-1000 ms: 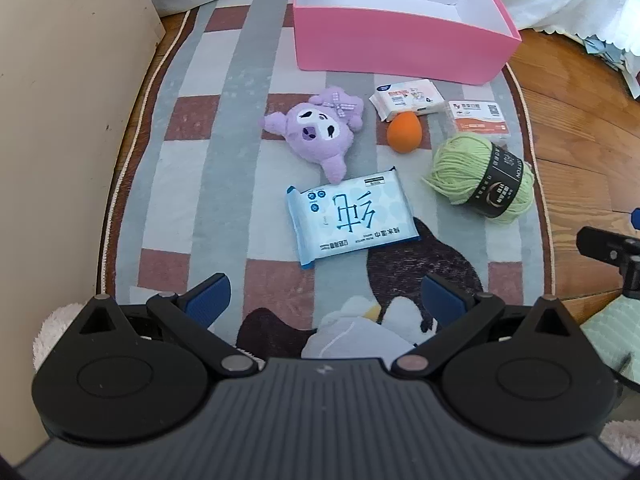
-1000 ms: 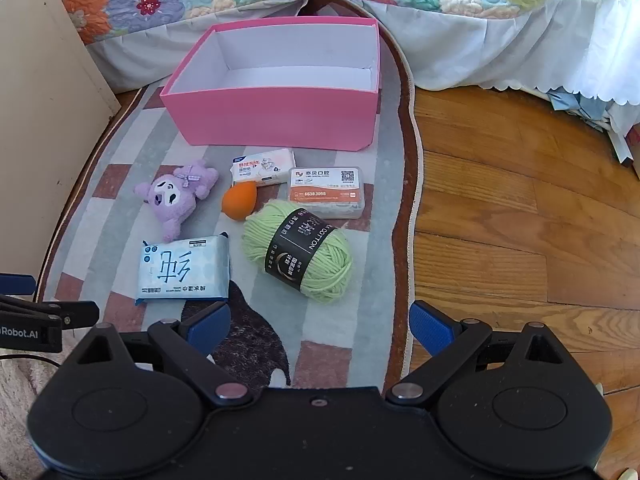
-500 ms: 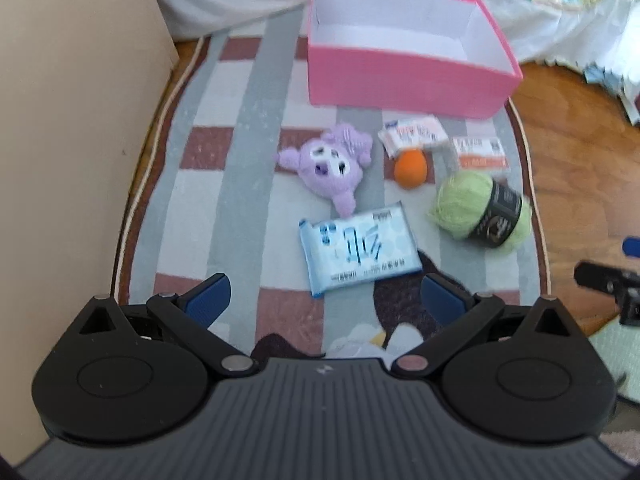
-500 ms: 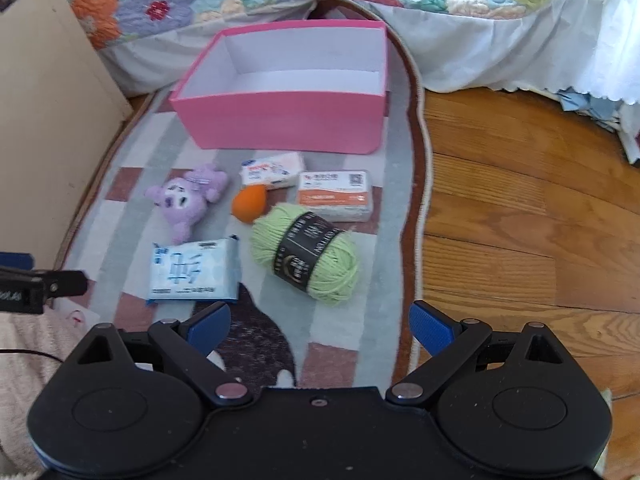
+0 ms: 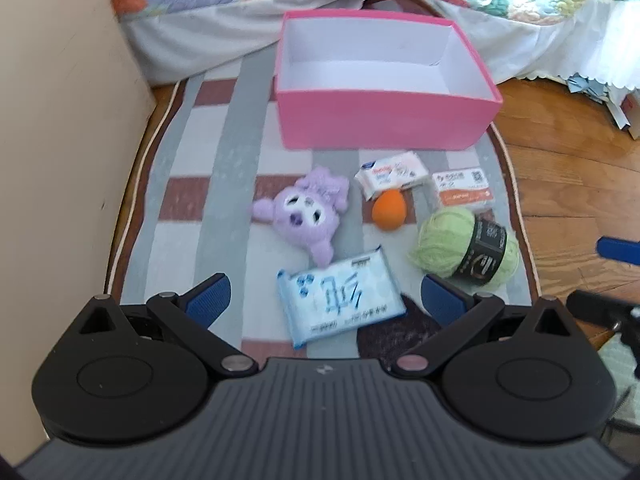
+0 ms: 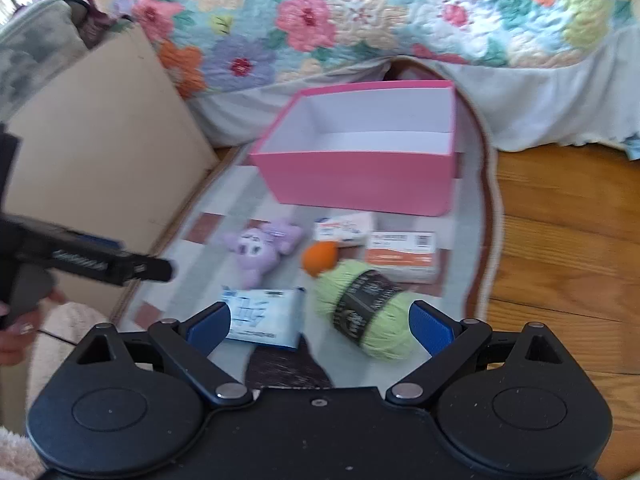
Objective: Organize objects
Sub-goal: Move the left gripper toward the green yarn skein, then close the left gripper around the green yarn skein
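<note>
Left gripper (image 5: 324,294): fingers spread wide, nothing between them. The blue wipes pack (image 5: 340,296) lies on the rug (image 5: 192,200) just ahead, framed by the two fingers.

Right gripper (image 6: 320,324): fingers likewise wide apart, empty. The green yarn ball (image 6: 366,312) sits ahead toward the right finger.

Pink box (image 5: 384,120): beyond the fingers, empty, open side up; presumably the bin for everything.

Plush toy (image 5: 304,212), orange ball (image 5: 389,216) and two small packets lie between the fingers and the box, untouched. Judged stage: first pick not begun.

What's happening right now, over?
Left gripper open, empty. Right gripper open, empty. Pink box empty; plush, yarn, packets on rug. Nothing in the way.
</note>
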Demonstrator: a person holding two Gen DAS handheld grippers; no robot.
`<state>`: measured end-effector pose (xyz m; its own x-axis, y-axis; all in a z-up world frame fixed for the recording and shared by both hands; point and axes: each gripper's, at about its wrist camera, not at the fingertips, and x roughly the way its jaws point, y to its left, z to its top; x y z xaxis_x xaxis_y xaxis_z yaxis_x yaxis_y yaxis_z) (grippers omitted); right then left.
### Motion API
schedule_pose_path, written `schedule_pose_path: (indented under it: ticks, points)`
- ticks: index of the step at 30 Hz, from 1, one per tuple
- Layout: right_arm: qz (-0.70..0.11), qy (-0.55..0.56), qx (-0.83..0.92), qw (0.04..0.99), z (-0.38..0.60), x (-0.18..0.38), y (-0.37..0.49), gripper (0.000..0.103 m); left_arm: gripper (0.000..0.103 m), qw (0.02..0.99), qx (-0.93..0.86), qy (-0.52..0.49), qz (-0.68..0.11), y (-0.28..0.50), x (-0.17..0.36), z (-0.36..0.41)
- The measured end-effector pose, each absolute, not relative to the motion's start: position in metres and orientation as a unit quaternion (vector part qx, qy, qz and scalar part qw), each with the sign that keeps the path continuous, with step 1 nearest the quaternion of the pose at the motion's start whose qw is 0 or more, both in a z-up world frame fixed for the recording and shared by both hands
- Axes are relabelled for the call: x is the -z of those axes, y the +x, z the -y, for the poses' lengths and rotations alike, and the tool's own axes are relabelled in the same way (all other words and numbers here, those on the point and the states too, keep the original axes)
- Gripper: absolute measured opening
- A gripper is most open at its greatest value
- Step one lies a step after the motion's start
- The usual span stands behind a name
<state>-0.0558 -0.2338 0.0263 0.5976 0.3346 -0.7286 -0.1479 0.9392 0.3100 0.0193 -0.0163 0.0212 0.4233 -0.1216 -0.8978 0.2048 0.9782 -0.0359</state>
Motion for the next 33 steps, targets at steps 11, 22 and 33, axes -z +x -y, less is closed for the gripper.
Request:
schedule_pose_path:
  ticks: [11, 22, 33]
  points:
    - [-0.465, 0.027, -0.123, 0.876, 0.221, 0.006, -0.031, 0.097, 0.101, 0.825, 0.184, 0.026, -0.533, 0.062, 0.011, 0.054]
    - [-0.469, 0.063, -0.111, 0.874, 0.205, 0.052, -0.022, 0.092, 0.100, 0.808, 0.260, -0.023, -0.529, 0.078, 0.063, 0.083]
    - [-0.464, 0.088, -0.062, 0.879, 0.204, 0.073, -0.023, 0.093, 0.093, 0.805, 0.284, -0.030, -0.521, 0.082, 0.082, 0.089]
